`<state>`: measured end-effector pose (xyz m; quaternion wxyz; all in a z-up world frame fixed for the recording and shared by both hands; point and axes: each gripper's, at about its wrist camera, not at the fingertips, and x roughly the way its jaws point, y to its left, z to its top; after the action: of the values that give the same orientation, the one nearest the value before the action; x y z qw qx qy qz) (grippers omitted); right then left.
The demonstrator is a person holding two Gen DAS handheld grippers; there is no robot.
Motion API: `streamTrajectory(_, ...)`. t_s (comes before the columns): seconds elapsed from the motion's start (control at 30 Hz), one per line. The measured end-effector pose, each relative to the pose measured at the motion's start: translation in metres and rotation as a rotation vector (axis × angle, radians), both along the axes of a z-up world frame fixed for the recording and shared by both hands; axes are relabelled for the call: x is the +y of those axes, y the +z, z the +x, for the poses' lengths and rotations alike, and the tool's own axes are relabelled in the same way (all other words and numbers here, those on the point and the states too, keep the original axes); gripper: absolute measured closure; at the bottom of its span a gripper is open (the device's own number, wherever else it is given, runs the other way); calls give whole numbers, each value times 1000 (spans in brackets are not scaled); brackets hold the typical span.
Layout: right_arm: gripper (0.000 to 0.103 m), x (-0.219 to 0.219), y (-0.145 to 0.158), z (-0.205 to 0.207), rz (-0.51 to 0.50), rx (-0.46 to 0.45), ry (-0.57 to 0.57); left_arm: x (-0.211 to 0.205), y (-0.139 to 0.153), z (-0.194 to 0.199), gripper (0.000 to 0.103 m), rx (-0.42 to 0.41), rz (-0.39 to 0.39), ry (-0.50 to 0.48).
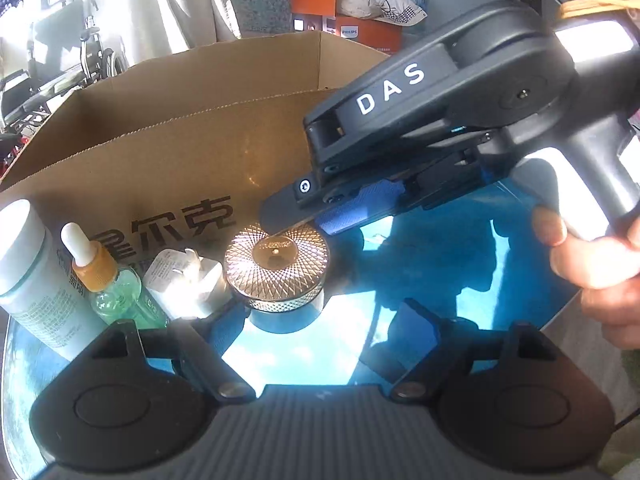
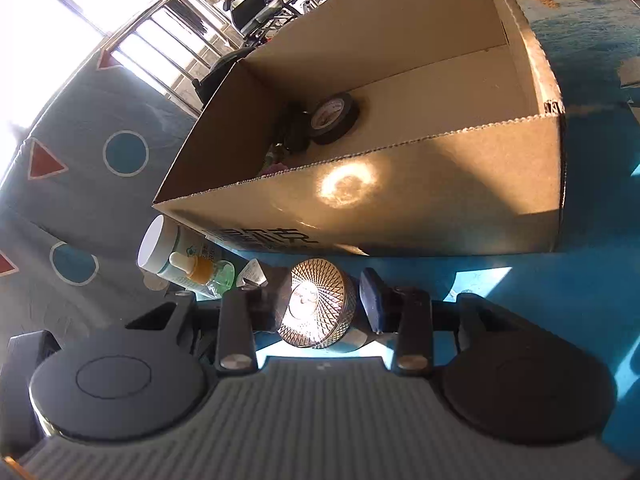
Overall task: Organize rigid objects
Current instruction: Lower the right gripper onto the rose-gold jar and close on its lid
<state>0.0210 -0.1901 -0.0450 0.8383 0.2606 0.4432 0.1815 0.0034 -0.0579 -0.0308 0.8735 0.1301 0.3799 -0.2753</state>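
Here the largest thing is the cardboard box (image 2: 400, 208), which stands open-topped on the blue bench (image 1: 440, 264). I judge it is the place where the rigid things go, because a roll of black tape (image 2: 334, 118) already lies inside, near its far wall. Just in front of the box wall a row of items waits on the bench: a white tube (image 1: 28, 276), a green dropper bottle (image 1: 108, 284), a white plug adapter (image 1: 184, 284) and the round jar with the patterned gold lid (image 2: 316, 304).

The jar is my present target. My right claw (image 2: 316, 312) straddles it, one finger at each side, and is narrowed around it; the left finger seems to touch the lid, but the blue pad (image 2: 370, 300) on the other side shows a thin gap, so I do not count it as clamped yet. My left claw (image 1: 320, 332) hangs just behind the jar with its fingers well apart and nothing between them. I judge that it only waits there.
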Motion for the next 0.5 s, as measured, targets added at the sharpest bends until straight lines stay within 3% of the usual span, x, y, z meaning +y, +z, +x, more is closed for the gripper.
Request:
streamTrajectory(0.17, 65, 2, -4, 6, 9, 36, 30, -1, 1, 1, 18, -2, -6, -13)
streamTrajectory(0.5, 64, -19, 1, -26, -45, 50, -10, -22, 3, -12, 17, -5, -54, -155)
